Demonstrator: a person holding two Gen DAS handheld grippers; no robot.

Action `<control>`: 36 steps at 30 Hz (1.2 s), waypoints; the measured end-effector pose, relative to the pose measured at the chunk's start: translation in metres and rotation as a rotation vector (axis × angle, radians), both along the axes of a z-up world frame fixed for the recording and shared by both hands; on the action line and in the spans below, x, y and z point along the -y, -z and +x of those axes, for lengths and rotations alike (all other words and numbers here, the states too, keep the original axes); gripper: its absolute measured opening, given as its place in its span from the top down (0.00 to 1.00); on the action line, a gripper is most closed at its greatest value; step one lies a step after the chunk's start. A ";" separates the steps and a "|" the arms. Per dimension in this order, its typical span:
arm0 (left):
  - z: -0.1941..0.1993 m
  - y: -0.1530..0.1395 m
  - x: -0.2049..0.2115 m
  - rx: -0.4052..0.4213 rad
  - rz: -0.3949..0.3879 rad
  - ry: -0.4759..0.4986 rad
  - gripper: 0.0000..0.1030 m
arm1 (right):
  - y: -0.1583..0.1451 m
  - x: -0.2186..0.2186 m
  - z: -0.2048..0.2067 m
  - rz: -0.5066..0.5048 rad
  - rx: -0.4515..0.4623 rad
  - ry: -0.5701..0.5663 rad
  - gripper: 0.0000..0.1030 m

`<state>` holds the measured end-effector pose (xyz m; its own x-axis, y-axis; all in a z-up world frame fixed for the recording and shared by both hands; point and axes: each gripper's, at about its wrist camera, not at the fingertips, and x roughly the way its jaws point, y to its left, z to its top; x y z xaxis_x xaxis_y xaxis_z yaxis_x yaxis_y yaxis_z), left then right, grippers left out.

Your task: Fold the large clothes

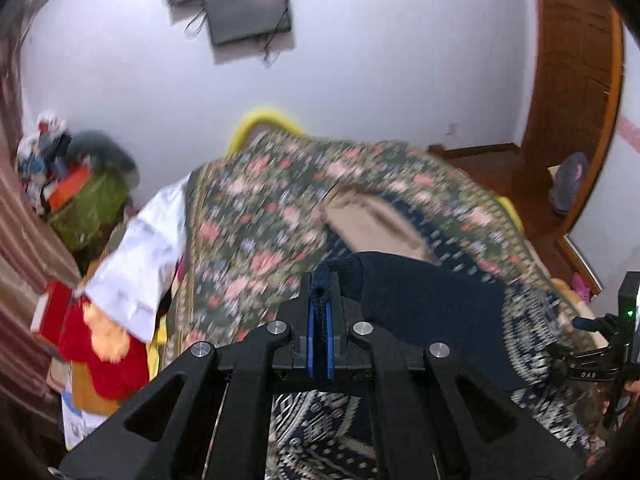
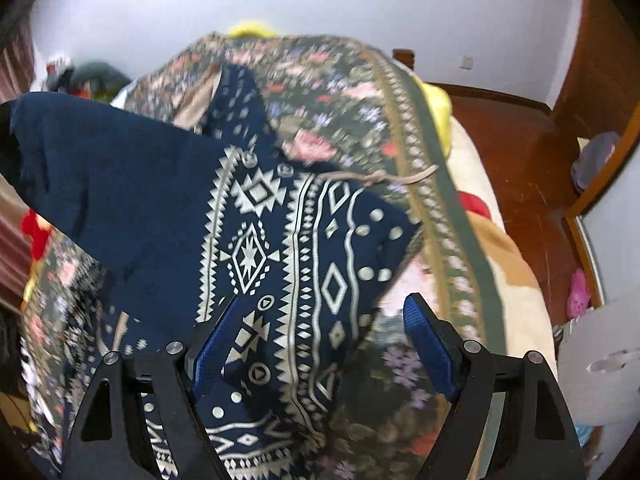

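Your left tool was clenched on the navy sleeve; your right tool hung released over the garment, spread on the bed ahead.

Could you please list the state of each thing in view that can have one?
Left gripper: shut on the garment's plain navy edge.
Right gripper: open, jaws wide, above the garment.
Garment: navy with white pattern, partly lifted at one end, draped over the bedspread.
Bedspread: floral, spread over the bed, rumpled.
Screen: on the wall, dark.
Door: wooden; open or shut, cannot tell.
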<state>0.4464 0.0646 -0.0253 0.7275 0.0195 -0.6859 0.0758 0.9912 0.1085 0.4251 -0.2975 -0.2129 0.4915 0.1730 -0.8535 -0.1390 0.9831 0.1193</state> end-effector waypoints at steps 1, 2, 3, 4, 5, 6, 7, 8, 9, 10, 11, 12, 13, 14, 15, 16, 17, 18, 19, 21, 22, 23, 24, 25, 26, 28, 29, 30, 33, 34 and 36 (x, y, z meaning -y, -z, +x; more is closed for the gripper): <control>0.002 0.012 -0.013 -0.019 -0.010 -0.018 0.97 | 0.003 -0.007 0.001 -0.022 -0.001 -0.013 0.21; 0.002 0.023 -0.024 -0.039 -0.022 -0.033 0.97 | 0.006 -0.012 0.002 -0.040 -0.001 -0.024 0.21; 0.004 0.032 -0.030 -0.057 -0.031 -0.042 0.97 | 0.007 -0.015 0.002 -0.058 -0.003 -0.033 0.21; 0.006 0.043 -0.039 -0.082 -0.041 -0.055 0.97 | 0.009 -0.018 0.003 -0.072 -0.006 -0.041 0.21; 0.008 0.058 -0.049 -0.113 -0.050 -0.070 0.97 | 0.012 -0.023 0.004 -0.091 -0.011 -0.050 0.21; 0.011 0.073 -0.058 -0.151 -0.056 -0.076 0.97 | 0.013 -0.026 0.005 -0.106 -0.015 -0.055 0.21; 0.012 0.081 -0.063 -0.171 -0.057 -0.081 0.97 | 0.016 -0.028 0.006 -0.122 -0.018 -0.060 0.21; 0.015 0.096 -0.069 -0.203 -0.054 -0.089 0.97 | 0.019 -0.031 0.006 -0.139 -0.024 -0.066 0.21; 0.017 0.112 -0.073 -0.235 -0.051 -0.096 0.97 | 0.023 -0.035 0.007 -0.155 -0.032 -0.074 0.21; 0.019 0.126 -0.076 -0.263 -0.047 -0.102 0.97 | 0.025 -0.036 0.008 -0.164 -0.035 -0.078 0.21; 0.020 0.136 -0.080 -0.281 -0.046 -0.108 0.97 | 0.029 -0.038 0.009 -0.175 -0.042 -0.083 0.21; 0.023 0.152 -0.084 -0.311 -0.047 -0.118 0.97 | 0.031 -0.040 0.011 -0.176 -0.047 -0.084 0.21; 0.023 0.160 -0.086 -0.325 -0.047 -0.124 0.97 | 0.033 -0.040 0.012 -0.173 -0.053 -0.085 0.21; 0.024 0.172 -0.089 -0.345 -0.045 -0.133 0.97 | 0.035 -0.039 0.012 -0.168 -0.056 -0.085 0.20; 0.025 0.184 -0.091 -0.366 -0.044 -0.137 0.97 | 0.035 -0.038 0.013 -0.163 -0.057 -0.086 0.18; 0.026 0.191 -0.092 -0.378 -0.040 -0.142 0.97 | 0.035 -0.038 0.013 -0.158 -0.060 -0.087 0.16; 0.028 0.199 -0.093 -0.388 -0.036 -0.148 0.96 | 0.035 -0.038 0.015 -0.156 -0.063 -0.088 0.16; 0.029 0.206 -0.094 -0.397 -0.035 -0.155 0.96 | 0.036 -0.038 0.016 -0.156 -0.067 -0.092 0.15; 0.031 0.211 -0.095 -0.407 -0.037 -0.165 0.94 | 0.036 -0.039 0.018 -0.161 -0.069 -0.095 0.15; 0.033 0.221 -0.098 -0.423 -0.042 -0.199 0.93 | 0.035 -0.040 0.019 -0.174 -0.070 -0.107 0.15; 0.034 0.224 -0.101 -0.424 -0.051 -0.218 0.91 | 0.034 -0.041 0.019 -0.177 -0.072 -0.110 0.15; 0.035 0.226 -0.103 -0.428 -0.063 -0.236 0.90 | 0.034 -0.041 0.020 -0.178 -0.075 -0.114 0.15; 0.036 0.227 -0.105 -0.432 -0.065 -0.247 0.88 | 0.031 -0.041 0.020 -0.180 -0.076 -0.118 0.15; 0.036 0.226 -0.106 -0.433 -0.058 -0.256 0.88 | 0.029 -0.041 0.019 -0.182 -0.073 -0.122 0.15; 0.036 0.223 -0.106 -0.429 -0.038 -0.264 0.88 | 0.025 -0.042 0.019 -0.184 -0.066 -0.125 0.15; 0.036 0.213 -0.107 -0.413 0.000 -0.262 0.88 | 0.014 -0.043 0.019 -0.186 -0.041 -0.131 0.15; 0.034 0.206 -0.107 -0.404 0.014 -0.255 0.88 | 0.008 -0.044 0.019 -0.185 -0.026 -0.135 0.15; 0.034 0.199 -0.108 -0.393 0.015 -0.247 0.86 | 0.001 -0.045 0.019 -0.184 -0.008 -0.140 0.15; 0.027 0.172 -0.106 -0.350 -0.004 -0.217 0.66 | -0.019 -0.050 0.020 -0.180 0.040 -0.158 0.15; 0.026 0.166 -0.104 -0.338 -0.006 -0.207 0.57 | -0.026 -0.053 0.020 -0.177 0.058 -0.166 0.15; 0.021 0.150 -0.097 -0.299 -0.003 -0.179 0.52 | -0.037 -0.059 0.022 -0.175 0.086 -0.184 0.15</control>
